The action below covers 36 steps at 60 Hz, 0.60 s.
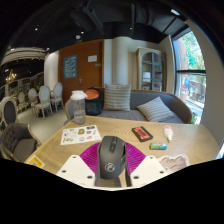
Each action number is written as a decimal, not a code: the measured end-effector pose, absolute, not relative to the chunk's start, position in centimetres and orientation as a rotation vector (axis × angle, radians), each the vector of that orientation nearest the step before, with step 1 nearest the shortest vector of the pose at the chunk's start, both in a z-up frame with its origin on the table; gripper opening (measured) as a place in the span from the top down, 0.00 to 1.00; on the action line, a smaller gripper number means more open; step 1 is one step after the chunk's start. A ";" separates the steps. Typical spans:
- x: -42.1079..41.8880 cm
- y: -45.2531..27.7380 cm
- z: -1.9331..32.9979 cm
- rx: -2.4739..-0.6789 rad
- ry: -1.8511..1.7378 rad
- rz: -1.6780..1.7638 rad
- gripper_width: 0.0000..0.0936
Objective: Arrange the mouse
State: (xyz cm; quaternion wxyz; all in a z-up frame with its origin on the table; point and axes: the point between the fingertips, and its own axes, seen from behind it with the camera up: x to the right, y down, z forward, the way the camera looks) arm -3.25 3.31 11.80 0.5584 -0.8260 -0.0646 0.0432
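Gripper view: gripper clamps black mouse; labels unreadable.

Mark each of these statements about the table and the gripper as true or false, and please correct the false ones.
1. A dark mouse sits between the gripper fingers. True; whether the pads press on it cannot be told.
2. The mouse rests on a blue mat. False: the mat under it is magenta.
3. A glass jar stands on the table beyond the fingers. True.
4. The red and black flat object lies under the mouse. False: it lies apart, farther along the table.
5. A printed sheet lies on the table near the jar. True.
6. The sofa behind the table has no cushions. False: cushions lean on it.
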 end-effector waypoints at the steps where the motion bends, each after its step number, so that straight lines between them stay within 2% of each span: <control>1: -1.3 3.2 12.5 -1.936 -0.129 0.078 0.62; 6: 7.8 2.0 13.1 -1.955 -0.060 -0.105 0.63; 11: 16.0 0.6 9.7 -2.013 -0.014 -0.270 0.62; 15: 20.6 -1.3 5.3 -2.093 0.042 -0.305 0.62; 24: 22.0 -1.9 0.1 -2.196 0.106 -0.173 0.62; 33: 22.6 -1.8 -0.2 -2.201 0.032 -0.174 0.47; 36: 21.9 -2.2 0.5 -2.196 0.000 -0.138 0.30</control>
